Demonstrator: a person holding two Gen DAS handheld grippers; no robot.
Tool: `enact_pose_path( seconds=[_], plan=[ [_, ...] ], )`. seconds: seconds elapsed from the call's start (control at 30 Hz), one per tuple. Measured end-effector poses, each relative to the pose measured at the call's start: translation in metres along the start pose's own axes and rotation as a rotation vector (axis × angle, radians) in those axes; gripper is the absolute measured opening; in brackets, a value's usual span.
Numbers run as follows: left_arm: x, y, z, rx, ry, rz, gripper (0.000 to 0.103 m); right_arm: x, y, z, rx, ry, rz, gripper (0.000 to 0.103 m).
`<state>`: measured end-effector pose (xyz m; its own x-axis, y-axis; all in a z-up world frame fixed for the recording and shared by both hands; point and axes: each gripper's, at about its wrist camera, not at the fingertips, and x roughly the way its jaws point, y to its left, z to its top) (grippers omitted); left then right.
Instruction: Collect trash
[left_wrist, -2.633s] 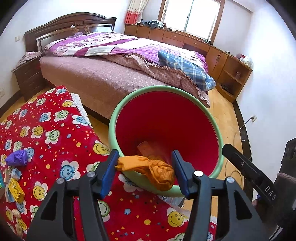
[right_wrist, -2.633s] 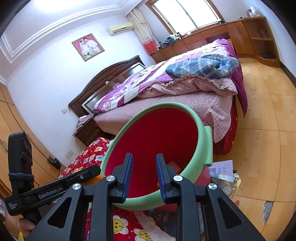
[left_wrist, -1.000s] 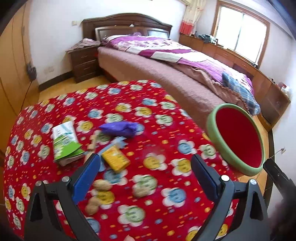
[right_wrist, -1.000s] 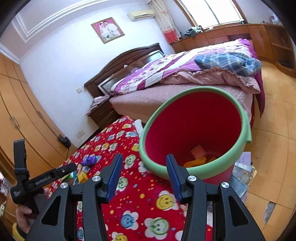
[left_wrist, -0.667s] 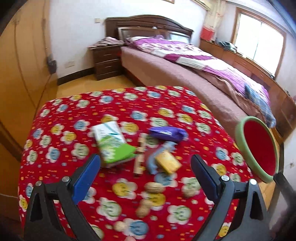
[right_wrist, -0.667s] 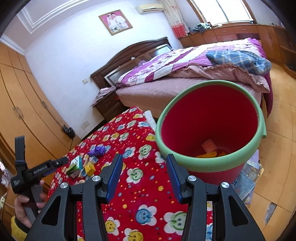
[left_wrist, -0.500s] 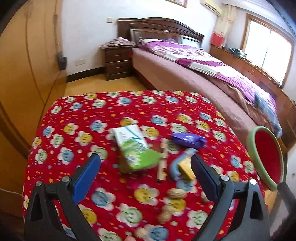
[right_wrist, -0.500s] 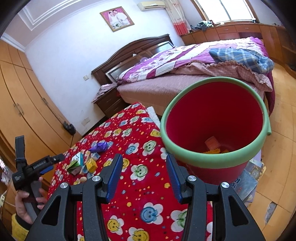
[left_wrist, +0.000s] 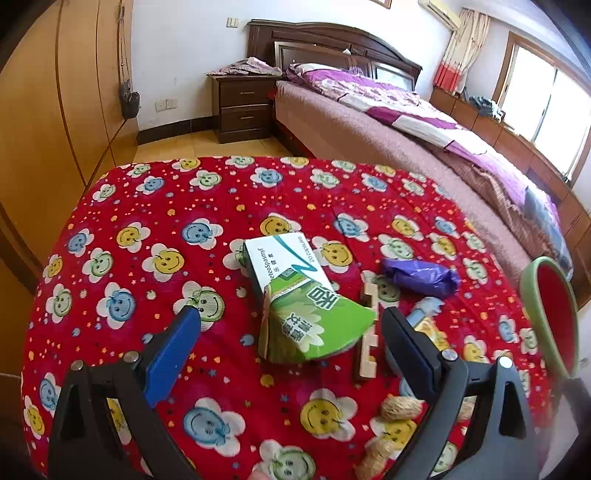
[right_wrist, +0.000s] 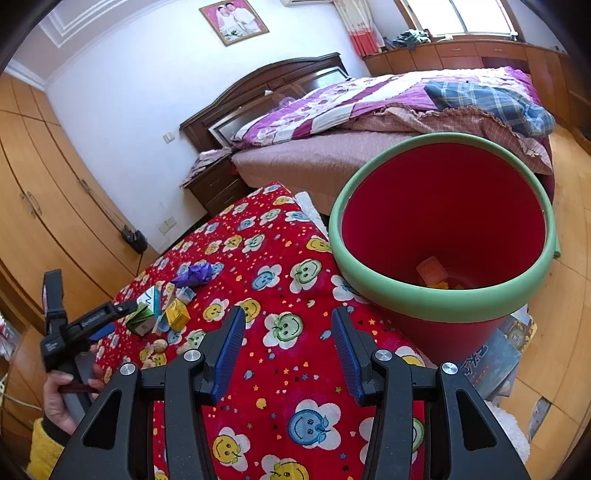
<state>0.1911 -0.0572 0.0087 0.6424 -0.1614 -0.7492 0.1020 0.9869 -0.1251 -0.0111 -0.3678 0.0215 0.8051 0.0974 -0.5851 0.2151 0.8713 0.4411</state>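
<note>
Through the left wrist camera I saw my left claw (left_wrist: 290, 334) wide open and empty, hovering over the red flowered bench (left_wrist: 155, 206). Between its fingers lay the green-and-white carton (left_wrist: 299, 299), with a wooden piece (left_wrist: 367, 334), a purple wrapper (left_wrist: 421, 277) and peanuts (left_wrist: 400, 410) near it. All this trash was still to collect.

Through the right wrist camera my right claw (right_wrist: 288, 347) was also open and held nothing. The red bucket (right_wrist: 439, 306) stood beside the bench edge, and only a few orange scraps (right_wrist: 436, 273) lay inside it, so I judged the work was at an early stage.
</note>
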Motion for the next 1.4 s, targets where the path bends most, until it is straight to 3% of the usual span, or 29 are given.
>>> enact_pose_path(
  seconds=[0.17,0.2,0.3,0.37,0.47,0.77,1.13,1.4],
  plan=[
    [0.020,0.001,0.001,-0.004,0.047,0.002,0.095,0.004,0.000,0.000,0.001,0.014,-0.007,0.050],
    [0.023,0.002,0.000,-0.016,0.057,-0.008,0.087,0.005,0.000,0.000,0.001,0.016,-0.007,0.050],
    [0.027,0.009,-0.001,-0.079,0.075,-0.073,0.073,0.008,0.000,0.000,-0.001,0.024,-0.007,0.050],
    [0.024,0.010,-0.002,-0.086,0.059,-0.079,0.063,0.010,0.002,0.000,-0.004,0.029,-0.005,0.050],
    [0.018,0.012,-0.004,-0.080,0.049,-0.092,0.060,0.011,0.006,0.000,-0.012,0.033,0.001,0.050],
    [-0.019,0.028,-0.011,-0.097,-0.008,-0.128,0.058,0.015,0.032,0.003,-0.071,0.052,0.041,0.050],
    [-0.057,0.047,-0.023,-0.072,-0.045,-0.027,0.058,0.052,0.090,0.003,-0.177,0.148,0.111,0.050],
    [-0.059,0.063,-0.033,-0.107,-0.047,-0.009,0.058,0.097,0.129,-0.001,-0.275,0.247,0.128,0.050]
  ],
)
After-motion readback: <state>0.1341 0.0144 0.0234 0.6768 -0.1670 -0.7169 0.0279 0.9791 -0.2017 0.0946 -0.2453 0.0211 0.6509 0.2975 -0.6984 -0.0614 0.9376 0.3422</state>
